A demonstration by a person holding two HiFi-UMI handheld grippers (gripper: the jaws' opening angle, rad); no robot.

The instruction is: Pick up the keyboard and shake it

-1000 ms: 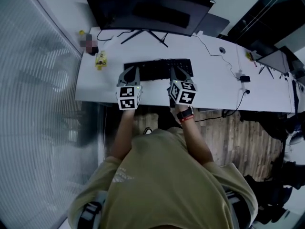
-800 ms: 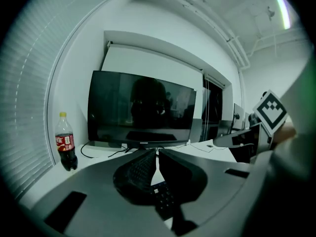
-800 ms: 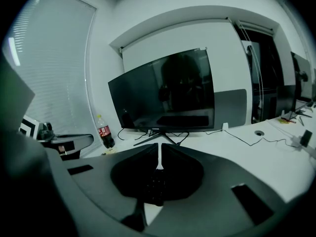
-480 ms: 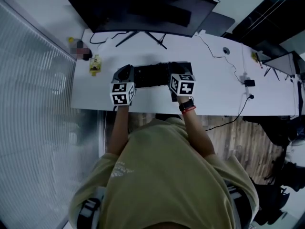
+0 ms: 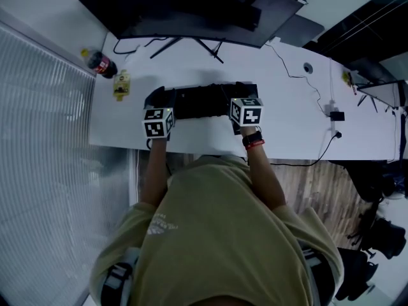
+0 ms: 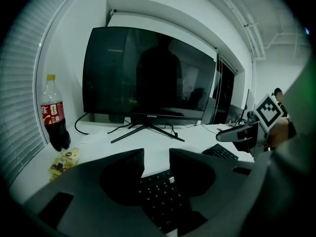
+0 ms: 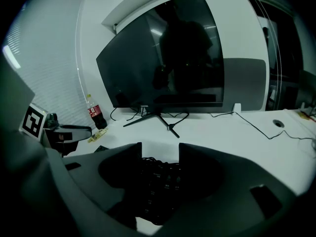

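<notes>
The black keyboard [image 5: 201, 101] lies flat on the white desk [image 5: 287, 126] in front of the monitor. My left gripper [image 5: 156, 99] is at its left end and my right gripper [image 5: 243, 93] at its right end. In the left gripper view the jaws [image 6: 156, 158] are opening, with a gap between them and the keyboard's keys [image 6: 160, 196] low between them. The right gripper's jaws [image 7: 160, 154] are opening too, wider, over the keyboard's other end [image 7: 160, 181]. No pad visibly presses on the keyboard.
A large dark monitor [image 5: 185, 8] on a splayed stand is behind the keyboard. A cola bottle [image 5: 99, 62] and a snack packet [image 5: 120, 85] sit at the desk's left. Cables and a plug [image 5: 336, 115] trail at the right. Window blinds [image 5: 44, 158] run down the left.
Both grippers and the keyboard now sit farther from the desk's front edge and look lower and smaller. The head view has shifted, and the bottle now shows unblurred.
</notes>
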